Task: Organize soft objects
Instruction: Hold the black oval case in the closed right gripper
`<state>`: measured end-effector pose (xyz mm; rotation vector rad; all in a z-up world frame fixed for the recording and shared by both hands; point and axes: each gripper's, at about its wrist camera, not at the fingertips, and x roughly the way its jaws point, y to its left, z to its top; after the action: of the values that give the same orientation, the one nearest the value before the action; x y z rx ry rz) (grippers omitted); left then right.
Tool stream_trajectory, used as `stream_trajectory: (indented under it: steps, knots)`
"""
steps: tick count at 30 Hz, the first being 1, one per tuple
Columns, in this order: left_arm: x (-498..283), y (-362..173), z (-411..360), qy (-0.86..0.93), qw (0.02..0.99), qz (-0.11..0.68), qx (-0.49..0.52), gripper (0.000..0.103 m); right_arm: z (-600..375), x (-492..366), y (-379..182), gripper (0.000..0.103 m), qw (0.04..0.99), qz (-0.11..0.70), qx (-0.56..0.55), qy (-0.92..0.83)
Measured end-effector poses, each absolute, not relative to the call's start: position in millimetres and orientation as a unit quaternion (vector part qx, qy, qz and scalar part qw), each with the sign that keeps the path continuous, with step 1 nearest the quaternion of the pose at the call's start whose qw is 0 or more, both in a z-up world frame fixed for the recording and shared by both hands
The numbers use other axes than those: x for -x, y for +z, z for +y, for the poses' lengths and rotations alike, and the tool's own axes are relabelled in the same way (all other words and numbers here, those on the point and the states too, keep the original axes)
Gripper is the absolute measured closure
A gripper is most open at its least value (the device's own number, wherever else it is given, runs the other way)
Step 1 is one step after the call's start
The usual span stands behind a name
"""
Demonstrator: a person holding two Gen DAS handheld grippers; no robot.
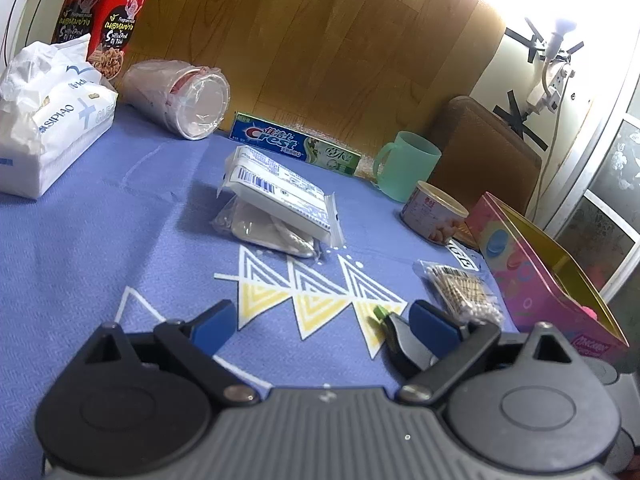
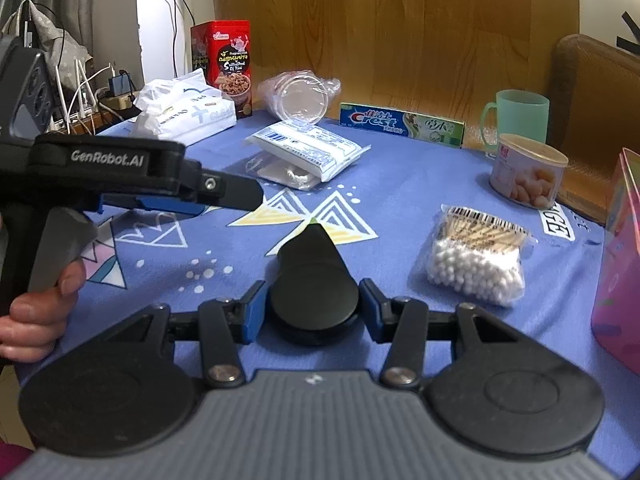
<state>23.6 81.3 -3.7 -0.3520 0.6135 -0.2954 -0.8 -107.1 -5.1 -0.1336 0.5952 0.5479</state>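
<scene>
The right wrist view is showing the right hand-held gripper (image 2: 313,312) narrowed around a black teardrop-shaped object (image 2: 314,280) lying on the blue-clothed worktop (image 2: 400,208), its pads just beside the disc's edges; whether they are pressing I cannot tell. That view alone is showing the left hand-held gripper (image 2: 240,194) side-on, with a person's hand (image 2: 36,312) on its handle. The left wrist view is showing the left one's jaws standing wide, nothing between them, the black object only partly visible by the right finger. Counted: one cotton swab bag (image 2: 476,260) near right, two stacked soft packets (image 1: 280,200) centre, one tissue pack (image 1: 52,120) far left, one toothpaste box (image 1: 296,142), one green mug (image 1: 406,164), one tin (image 1: 434,218), one pink box (image 1: 532,276).
</scene>
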Motion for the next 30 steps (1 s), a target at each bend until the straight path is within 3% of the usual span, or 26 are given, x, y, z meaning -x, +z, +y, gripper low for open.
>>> stream_trajectory:
  steps: [14, 30]
  knots:
    - [-24.4, -3.5, 74.2, -0.144, 0.929, 0.305, 0.152, 0.001, -117.9, 18.0, -6.8, 0.050, 0.924, 0.277, 0.065, 0.254]
    - [-25.3, -3.5, 77.3, -0.148, 0.927, 0.305, 0.161, 0.000, -117.0, 18.4, -7.5, 0.048, 0.925, 0.275, 0.064, 0.254]
